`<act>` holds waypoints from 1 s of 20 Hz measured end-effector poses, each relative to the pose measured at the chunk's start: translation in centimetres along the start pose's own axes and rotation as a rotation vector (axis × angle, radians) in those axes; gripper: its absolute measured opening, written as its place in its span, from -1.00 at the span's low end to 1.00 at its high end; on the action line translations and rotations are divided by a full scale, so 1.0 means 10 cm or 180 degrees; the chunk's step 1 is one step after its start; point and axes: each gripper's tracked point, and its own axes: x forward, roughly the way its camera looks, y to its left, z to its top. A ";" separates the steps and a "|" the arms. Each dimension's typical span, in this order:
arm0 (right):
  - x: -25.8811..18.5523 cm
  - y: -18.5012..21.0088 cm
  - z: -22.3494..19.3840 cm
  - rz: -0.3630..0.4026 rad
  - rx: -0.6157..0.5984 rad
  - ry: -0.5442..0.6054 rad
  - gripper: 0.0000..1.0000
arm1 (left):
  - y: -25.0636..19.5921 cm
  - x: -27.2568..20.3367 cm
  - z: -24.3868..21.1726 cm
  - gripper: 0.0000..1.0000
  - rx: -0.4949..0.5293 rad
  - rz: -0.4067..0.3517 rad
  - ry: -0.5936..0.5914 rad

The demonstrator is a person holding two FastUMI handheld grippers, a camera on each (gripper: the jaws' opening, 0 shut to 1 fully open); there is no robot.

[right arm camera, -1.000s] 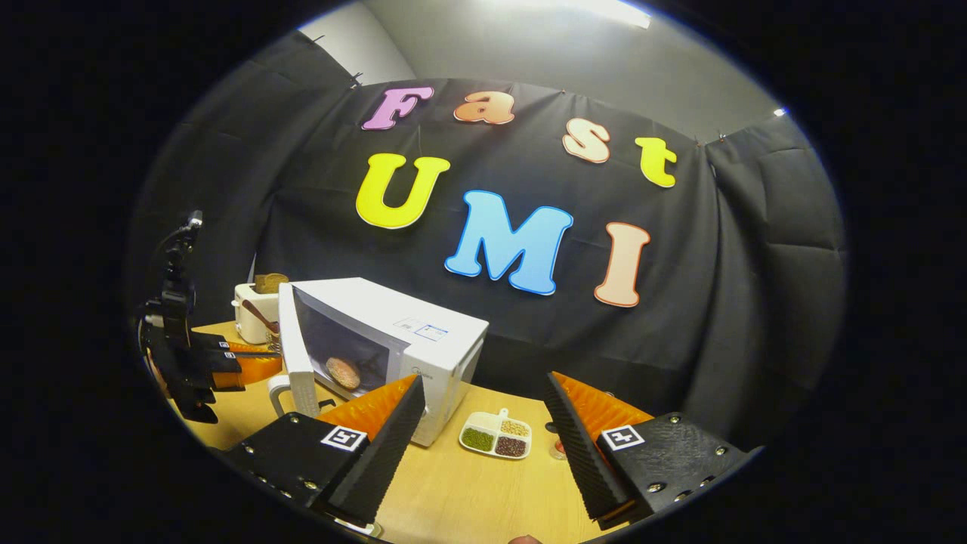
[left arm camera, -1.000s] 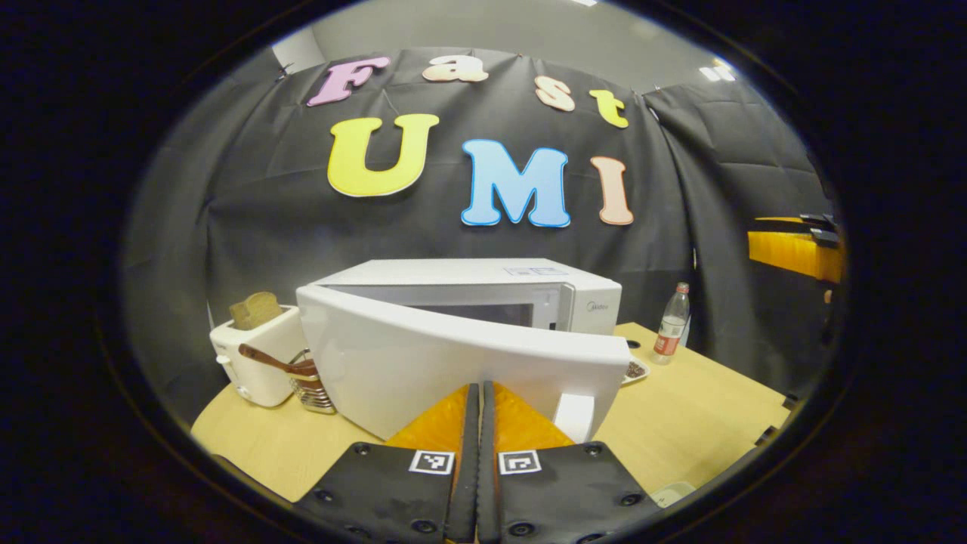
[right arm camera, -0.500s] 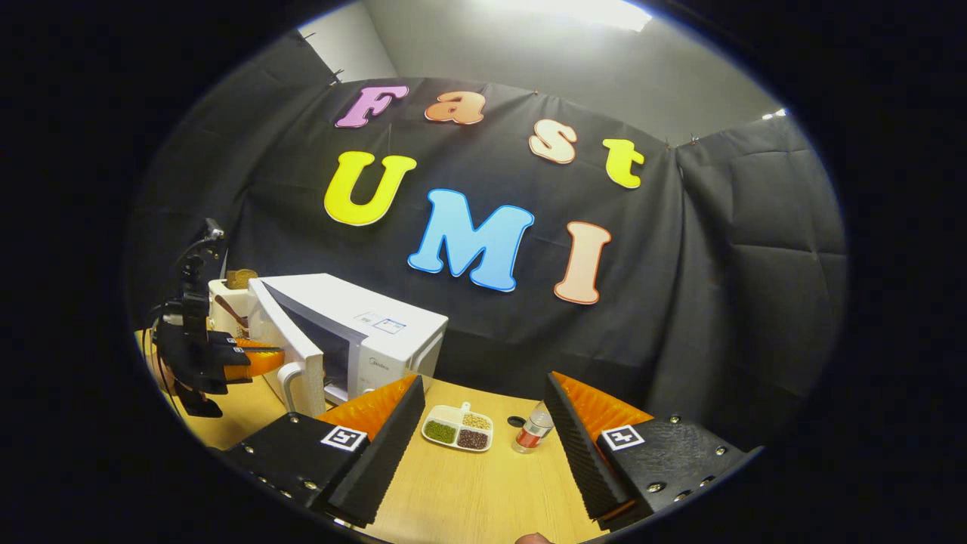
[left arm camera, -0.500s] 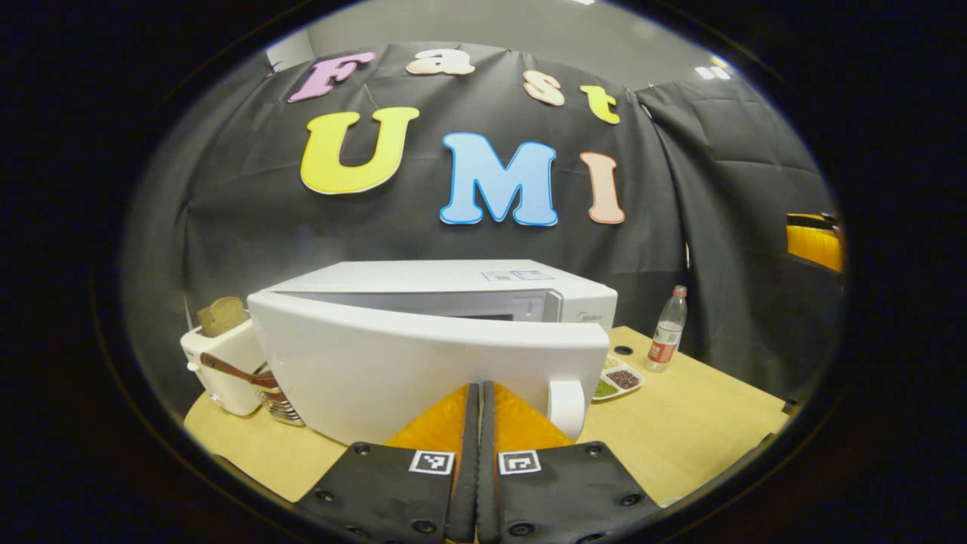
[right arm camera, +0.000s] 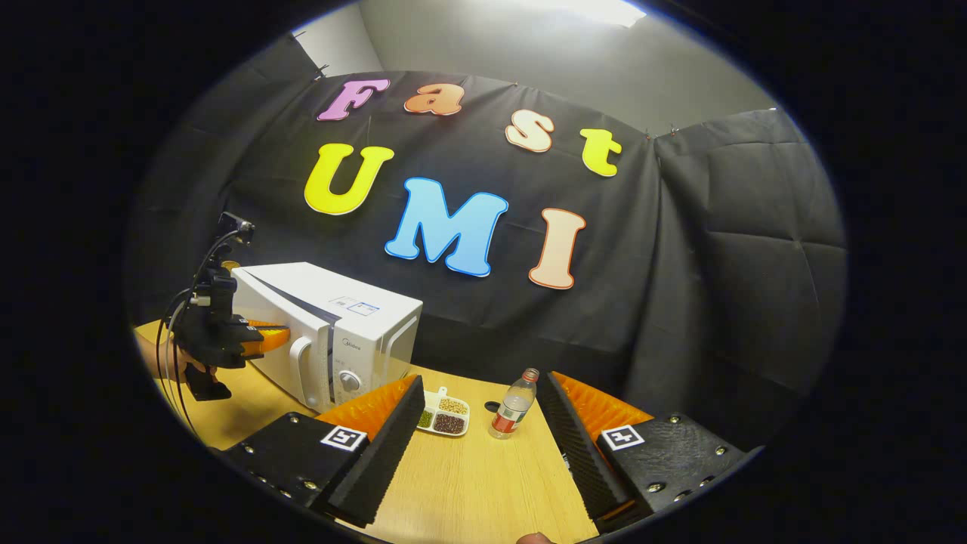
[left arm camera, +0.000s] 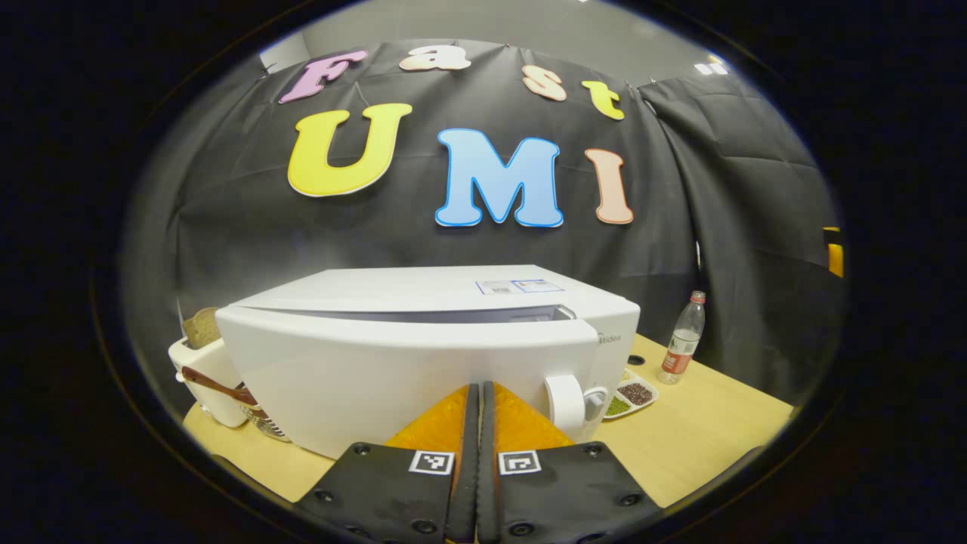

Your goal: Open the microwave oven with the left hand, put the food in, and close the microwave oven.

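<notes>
Microwave oven (left arm camera: 423, 355) sits on the wooden surface (left arm camera: 702, 431), its white door (left arm camera: 393, 378) nearly shut, with a thin gap along the top edge in the left gripper view. The left tool (left arm camera: 478, 400) has its fingers pressed together with nothing between them, their tips against the door front at 6 o'clock of that view. The door handle (left arm camera: 563, 400) stands just to the 3 o'clock side of the tips, with a round knob (left arm camera: 595, 398) beside it.

In the right gripper view the oven (right arm camera: 332, 332) lies toward 9 o'clock, the left tool (right arm camera: 261, 338) against its door, held by a hand (right arm camera: 162, 359). The right tool (right arm camera: 483, 431) is spread wide and holds nothing.

A divided tray (right arm camera: 444, 414) near the oven holds green, pale and dark beans in separate compartments. A capped plastic bottle (right arm camera: 512, 404) stands upright beside it; its contents cannot be told. At 9 o'clock of the left gripper view, a white toaster (left arm camera: 198, 363) holds a bread slice (left arm camera: 201, 326).
</notes>
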 end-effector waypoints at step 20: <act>-0.16 -0.10 0.08 0.0612 0.0396 -0.0367 0.94 | -0.47 -0.95 0.88 -0.84 0.0115 0.0538 -0.0377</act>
